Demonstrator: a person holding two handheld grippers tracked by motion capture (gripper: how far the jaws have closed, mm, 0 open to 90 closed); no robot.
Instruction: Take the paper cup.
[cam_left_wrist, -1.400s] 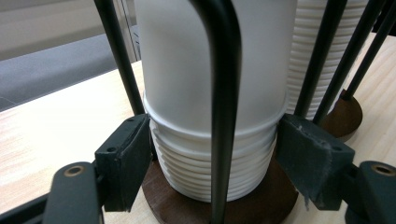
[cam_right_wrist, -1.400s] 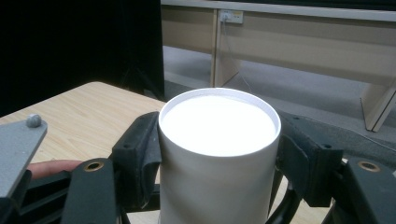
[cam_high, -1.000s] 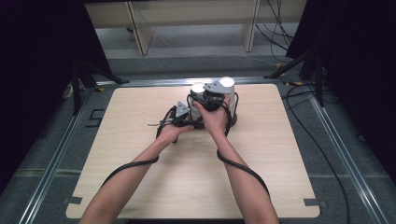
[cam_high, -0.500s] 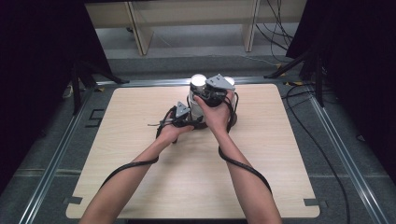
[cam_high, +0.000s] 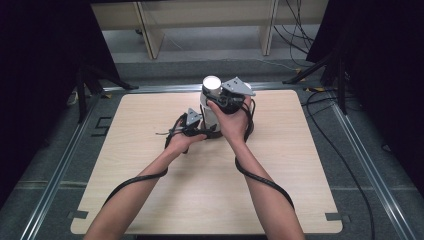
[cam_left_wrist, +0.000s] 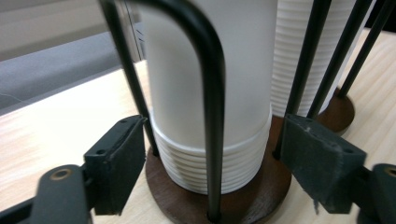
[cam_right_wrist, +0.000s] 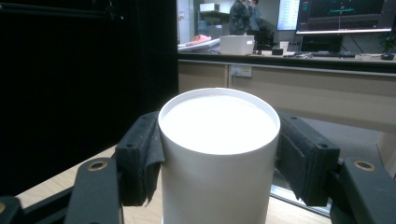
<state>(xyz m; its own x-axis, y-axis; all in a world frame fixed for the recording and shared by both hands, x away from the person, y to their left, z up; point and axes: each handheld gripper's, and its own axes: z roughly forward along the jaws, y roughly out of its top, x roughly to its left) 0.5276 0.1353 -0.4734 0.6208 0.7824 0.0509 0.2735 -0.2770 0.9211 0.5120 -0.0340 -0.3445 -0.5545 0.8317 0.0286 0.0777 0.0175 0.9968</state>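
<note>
A stack of upturned white cups (cam_left_wrist: 210, 93) stands inside a black wire holder (cam_left_wrist: 212, 116) on a round wooden base (cam_left_wrist: 177, 200). A second stack (cam_left_wrist: 299, 56) stands behind it. My left gripper (cam_left_wrist: 210, 163) straddles the foot of the near stack; its jaws have just been opening, and the pads (cam_left_wrist: 121, 158) stand off the cups. My right gripper (cam_right_wrist: 219, 158) is shut on the top white cup (cam_right_wrist: 219, 154), bottom up. In the high view the cup (cam_high: 212, 82) and right gripper (cam_high: 216, 97) sit above the left gripper (cam_high: 202, 125).
The holder stands at the far middle of the light wooden table (cam_high: 150, 165). Black cables (cam_high: 260, 180) trail from both grippers along the forearms. Metal rails (cam_high: 55, 170) edge the table, and dark curtains hang on both sides. A wooden counter (cam_right_wrist: 299, 88) lies beyond.
The right hand has risen with the white cup, which now sits higher over the holder. The left hand has stayed at the foot of the stack.
</note>
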